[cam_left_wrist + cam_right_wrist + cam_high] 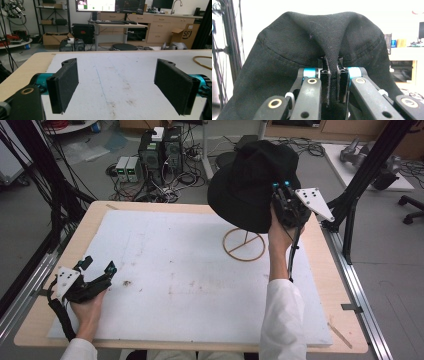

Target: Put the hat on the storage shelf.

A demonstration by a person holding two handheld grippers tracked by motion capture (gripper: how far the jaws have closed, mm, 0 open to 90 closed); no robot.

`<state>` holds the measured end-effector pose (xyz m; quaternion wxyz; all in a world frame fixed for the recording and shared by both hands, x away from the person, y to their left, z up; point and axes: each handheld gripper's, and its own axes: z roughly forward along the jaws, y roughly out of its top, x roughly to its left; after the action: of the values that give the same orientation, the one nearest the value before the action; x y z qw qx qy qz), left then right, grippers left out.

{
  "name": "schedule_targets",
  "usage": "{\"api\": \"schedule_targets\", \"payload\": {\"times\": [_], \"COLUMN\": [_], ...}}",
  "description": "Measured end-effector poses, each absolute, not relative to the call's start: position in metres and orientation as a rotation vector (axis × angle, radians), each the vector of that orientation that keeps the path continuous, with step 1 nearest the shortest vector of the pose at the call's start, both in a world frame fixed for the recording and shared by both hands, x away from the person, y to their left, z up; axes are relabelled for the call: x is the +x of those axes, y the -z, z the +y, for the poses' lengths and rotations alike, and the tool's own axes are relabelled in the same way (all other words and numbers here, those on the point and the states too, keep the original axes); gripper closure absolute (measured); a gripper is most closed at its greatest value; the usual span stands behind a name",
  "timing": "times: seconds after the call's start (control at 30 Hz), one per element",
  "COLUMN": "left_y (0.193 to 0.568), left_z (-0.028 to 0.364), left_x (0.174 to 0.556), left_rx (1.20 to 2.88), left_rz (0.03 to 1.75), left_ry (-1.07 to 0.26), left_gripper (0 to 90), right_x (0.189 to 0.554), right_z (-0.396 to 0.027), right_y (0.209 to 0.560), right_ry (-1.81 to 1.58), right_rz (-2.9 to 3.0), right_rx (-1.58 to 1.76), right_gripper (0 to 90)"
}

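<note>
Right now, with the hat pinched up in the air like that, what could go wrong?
The right gripper pinches just a thin fold of the black hat, so the cloth might slip out and the hat drop. The hat hangs over the wooden stand, whose ring base looks light, so a swing might knock it over. The left gripper rests open at the table's near left, probably too far away to help catch it.

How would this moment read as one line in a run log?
right gripper: shut on black hat, held above wooden ring stand | left gripper: open, idle over white mat
</note>
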<state>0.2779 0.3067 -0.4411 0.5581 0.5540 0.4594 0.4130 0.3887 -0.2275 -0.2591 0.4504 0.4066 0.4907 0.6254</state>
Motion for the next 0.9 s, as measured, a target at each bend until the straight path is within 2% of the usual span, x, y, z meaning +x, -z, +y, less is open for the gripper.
{"api": "schedule_targets", "payload": {"times": [0.57, 0.9], "left_y": [0.443, 0.443], "left_z": [0.308, 0.304], "left_x": [0.278, 0.281], "left_rx": [1.297, 1.307], "left_rz": [1.098, 1.091], "left_ry": [-0.949, -0.939], "left_gripper": [19.9, 19.9], "right_x": [0.396, 0.394], "right_z": [-0.231, -0.237], "right_y": [0.295, 0.302], "right_ry": [-1.473, -1.488], "right_rz": [1.294, 1.327], "right_rx": [1.099, 1.103], "right_gripper": [86.2, 86.0]}}
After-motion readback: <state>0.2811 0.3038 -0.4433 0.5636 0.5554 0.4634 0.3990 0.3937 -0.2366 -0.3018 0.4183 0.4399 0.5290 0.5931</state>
